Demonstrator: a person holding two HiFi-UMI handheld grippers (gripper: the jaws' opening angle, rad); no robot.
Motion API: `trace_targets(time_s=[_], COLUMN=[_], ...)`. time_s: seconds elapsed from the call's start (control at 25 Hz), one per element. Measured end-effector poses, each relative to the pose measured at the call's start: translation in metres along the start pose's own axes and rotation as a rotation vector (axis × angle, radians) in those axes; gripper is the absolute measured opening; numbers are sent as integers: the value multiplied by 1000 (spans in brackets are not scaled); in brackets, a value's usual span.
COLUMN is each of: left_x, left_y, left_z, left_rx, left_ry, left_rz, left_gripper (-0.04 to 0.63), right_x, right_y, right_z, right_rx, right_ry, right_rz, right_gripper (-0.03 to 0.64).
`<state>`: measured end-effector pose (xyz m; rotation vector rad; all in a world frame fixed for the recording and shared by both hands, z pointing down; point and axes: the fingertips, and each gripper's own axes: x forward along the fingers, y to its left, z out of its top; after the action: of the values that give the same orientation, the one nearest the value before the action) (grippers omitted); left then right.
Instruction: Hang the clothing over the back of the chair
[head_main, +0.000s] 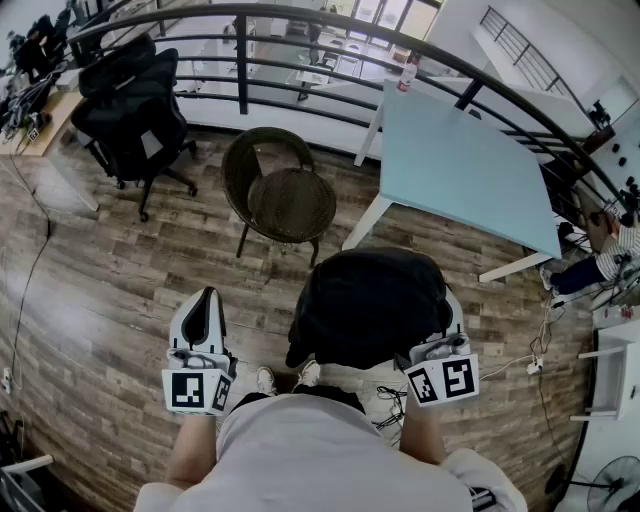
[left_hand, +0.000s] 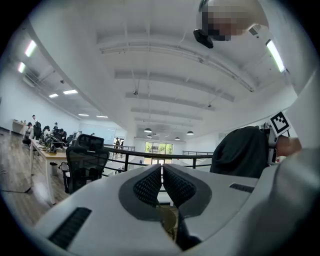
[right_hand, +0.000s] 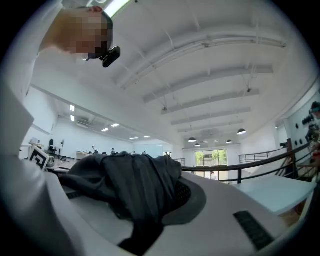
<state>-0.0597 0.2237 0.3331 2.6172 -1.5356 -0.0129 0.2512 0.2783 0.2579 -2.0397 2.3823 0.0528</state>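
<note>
Clothing sits nearest, a dark bundle in front of the person's chest. It is pinched in the right gripper, and the right gripper view shows folds crowding between the jaws and spilling over them. Beside it, the left gripper holds nothing. Its ribbed pads are pressed together, and only the room shows past them.

The clothing looks soft and light, and it slumps into a heap with no shape of its own. It should drape easily. Held by one bunched handful, though, it will hang as a lump and may slide off a curved rail. A better hold is probably on an edge, collar or shoulder, with the left gripper taking a second point so the cloth spreads wide. No such edge can be made out in the bundle now.

Farther ahead on the plank floor stands the chair, a dark wicker one. It is well apart from the clothing, and its rounded back is bare. To its right is a pale blue table, and to its left a black office chair. A curved railing runs behind them all.
</note>
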Motion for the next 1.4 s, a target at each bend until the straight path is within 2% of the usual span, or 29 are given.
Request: trace_targets(time_s=[0.2, 0.44, 1.0, 1.2, 1.4], left_x=[0, -5, -20, -20, 0], left_y=[-11, -14, -13, -15, 2], left_z=[6, 11, -1, -11, -27], left_rx=[24, 33, 43, 49, 26], left_ry=[-23, -27, -17, -2, 22], left_rz=[20, 71, 206, 226, 217], left_gripper=[28, 28, 28, 28, 28], right_x=[17, 32, 40, 43, 66], right_y=[24, 31, 2, -3, 3], right_z=[8, -1, -21, -35, -47], right_rx=[-46, -6, 68, 87, 101], right_ry=[-44, -33, -21, -3, 26], right_rz=[115, 202, 271, 290, 302], right_gripper=[60, 58, 58, 58, 58])
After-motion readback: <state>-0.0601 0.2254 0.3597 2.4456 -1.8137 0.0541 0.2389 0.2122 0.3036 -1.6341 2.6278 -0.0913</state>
